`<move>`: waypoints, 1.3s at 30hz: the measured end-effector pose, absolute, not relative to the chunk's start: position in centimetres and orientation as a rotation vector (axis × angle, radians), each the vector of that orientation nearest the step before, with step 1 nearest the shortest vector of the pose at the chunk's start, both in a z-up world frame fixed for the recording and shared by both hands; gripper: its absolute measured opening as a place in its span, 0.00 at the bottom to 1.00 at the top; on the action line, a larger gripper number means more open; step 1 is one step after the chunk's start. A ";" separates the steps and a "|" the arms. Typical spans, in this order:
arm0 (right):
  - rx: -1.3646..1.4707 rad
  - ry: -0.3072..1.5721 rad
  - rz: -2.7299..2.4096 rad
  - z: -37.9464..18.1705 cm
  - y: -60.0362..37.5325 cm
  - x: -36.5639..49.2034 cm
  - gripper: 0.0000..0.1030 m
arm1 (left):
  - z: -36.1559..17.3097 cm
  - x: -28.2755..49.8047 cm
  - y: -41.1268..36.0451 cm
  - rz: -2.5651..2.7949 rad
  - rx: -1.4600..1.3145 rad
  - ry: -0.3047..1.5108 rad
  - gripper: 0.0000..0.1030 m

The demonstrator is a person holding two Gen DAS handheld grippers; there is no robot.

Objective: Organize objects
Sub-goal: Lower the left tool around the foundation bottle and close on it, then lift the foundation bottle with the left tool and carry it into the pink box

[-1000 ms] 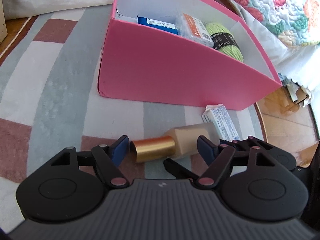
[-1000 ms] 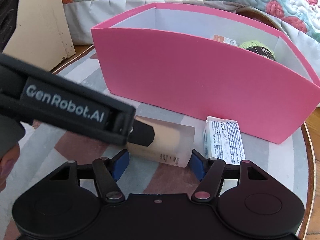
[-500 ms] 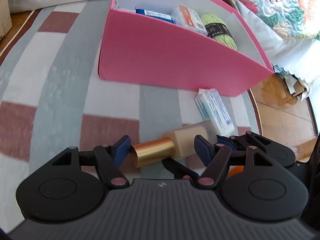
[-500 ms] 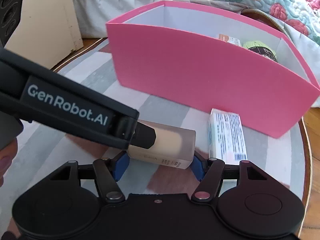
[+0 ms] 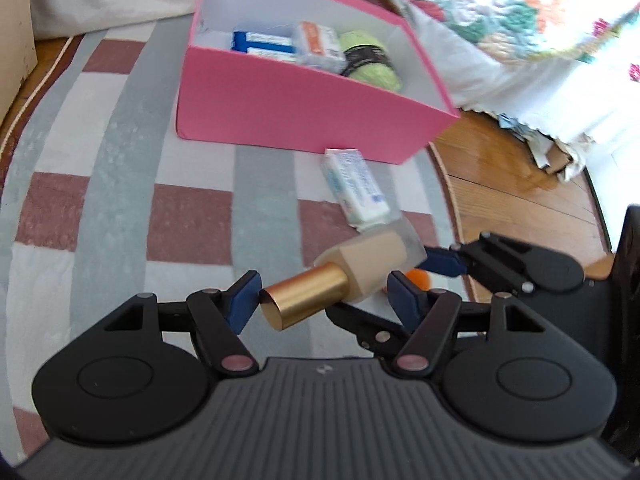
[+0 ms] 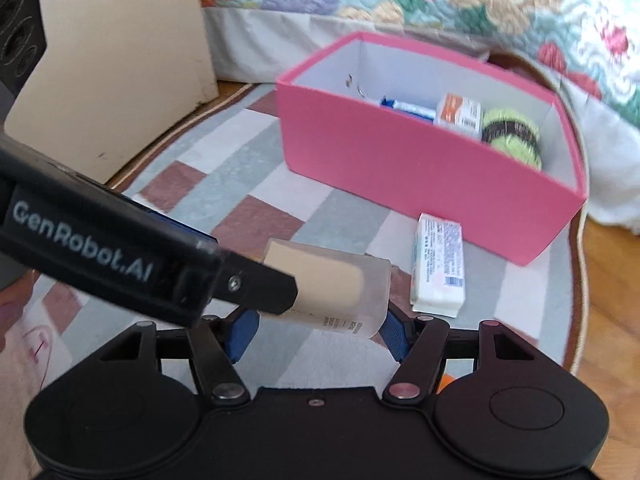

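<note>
Frosted beige foundation bottle (image 5: 378, 254) (gold cap (image 5: 304, 300)), tilted between the fingers, white packet (image 6: 438, 264) lying flat beyond the fingers, near pink box (image 6: 420, 168)

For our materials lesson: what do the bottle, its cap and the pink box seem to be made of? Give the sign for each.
Foundation bottle: frosted glass or plastic; the matte, translucent wall shows beige fill. I cannot tell which.
Gold cap: metal or metallised plastic; a smooth, brushed-looking sheen.
Pink box: likely cardboard; thin flat walls, matte pink outside, white inside.

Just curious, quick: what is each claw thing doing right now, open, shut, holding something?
Left gripper: holding the foundation bottle end to end.
Right gripper: shut on the same bottle's frosted body.
</note>
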State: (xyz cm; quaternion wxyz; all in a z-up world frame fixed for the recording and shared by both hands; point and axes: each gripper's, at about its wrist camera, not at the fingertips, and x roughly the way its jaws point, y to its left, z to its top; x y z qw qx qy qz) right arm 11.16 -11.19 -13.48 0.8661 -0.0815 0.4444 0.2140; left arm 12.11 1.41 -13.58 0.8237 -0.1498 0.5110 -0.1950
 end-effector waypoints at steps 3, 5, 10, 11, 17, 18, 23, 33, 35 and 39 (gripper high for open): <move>-0.162 0.925 0.462 -11.9 -13.0 10.0 0.67 | -12.3 10.9 0.8 -0.404 -0.301 1.072 0.65; -0.156 0.927 0.470 -10.7 -13.5 9.8 0.67 | -11.4 10.3 0.5 -0.402 -0.291 1.063 0.65; -0.190 0.892 0.481 -7.6 -14.2 9.1 0.67 | -8.7 9.5 0.1 -0.397 -0.273 1.028 0.65; -0.189 0.886 0.487 -7.0 -14.3 9.0 0.67 | -8.1 9.4 0.0 -0.395 -0.268 1.015 0.65; -0.192 0.831 0.484 -3.6 -14.5 8.7 0.67 | -4.3 9.2 0.2 -0.395 -0.248 0.965 0.65; -0.199 0.822 0.469 -3.0 -14.4 8.8 0.67 | -3.7 9.2 0.2 -0.393 -0.247 0.958 0.65; -0.214 0.758 0.442 -0.3 -14.1 9.0 0.67 | -0.9 9.8 0.6 -0.398 -0.246 0.915 0.66; -0.234 0.680 0.417 3.6 -14.1 12.2 0.67 | 3.2 13.8 1.0 -0.400 -0.255 0.854 0.66; -0.236 0.677 0.414 3.9 -14.1 13.4 0.67 | 3.5 15.2 1.1 -0.399 -0.259 0.850 0.66; -0.230 0.676 0.400 4.4 -14.1 16.6 0.67 | 3.9 19.0 1.3 -0.398 -0.269 0.858 0.67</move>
